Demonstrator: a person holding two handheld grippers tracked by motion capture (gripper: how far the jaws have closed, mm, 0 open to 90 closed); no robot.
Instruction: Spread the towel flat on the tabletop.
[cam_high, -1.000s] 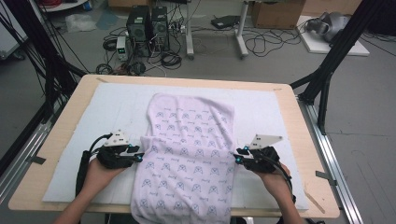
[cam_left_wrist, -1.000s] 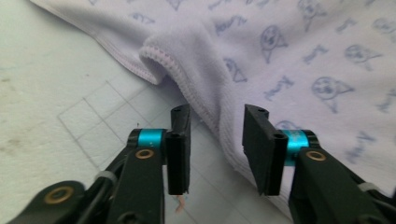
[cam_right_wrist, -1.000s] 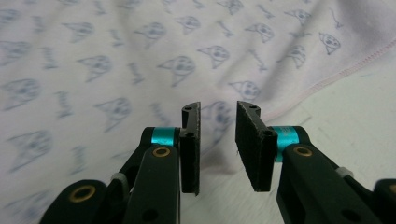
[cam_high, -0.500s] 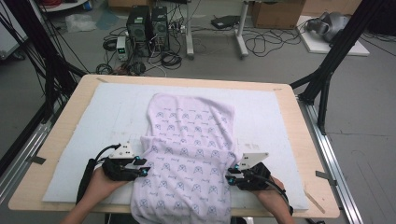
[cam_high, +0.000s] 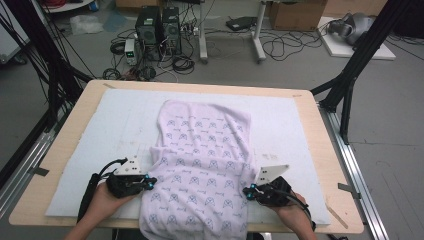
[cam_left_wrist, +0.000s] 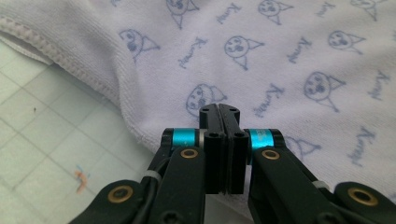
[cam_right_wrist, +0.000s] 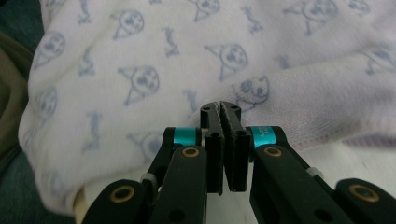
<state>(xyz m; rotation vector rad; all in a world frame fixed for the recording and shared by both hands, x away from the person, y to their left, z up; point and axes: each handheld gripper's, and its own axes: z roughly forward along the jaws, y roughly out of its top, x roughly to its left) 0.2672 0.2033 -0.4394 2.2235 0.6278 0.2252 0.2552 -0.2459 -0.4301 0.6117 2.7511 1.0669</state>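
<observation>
On the pale mat (cam_high: 90, 145) lay the towel (cam_high: 205, 150), its near end hanging off the table (cam_high: 65, 150) edge, likely ready to fold; the left gripper (cam_high: 146, 183) and right gripper (cam_high: 248, 191) each met a side edge, jaws just squeezed together, maybe pinching cloth; blue cat faces and small words, too blurry to read.

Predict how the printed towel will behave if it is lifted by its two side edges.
The towel would probably sag in the middle: it already lies wrinkled and droops over the table front edge. It looks light and thin. Its terry surface likely grips well rather than slipping.
</observation>
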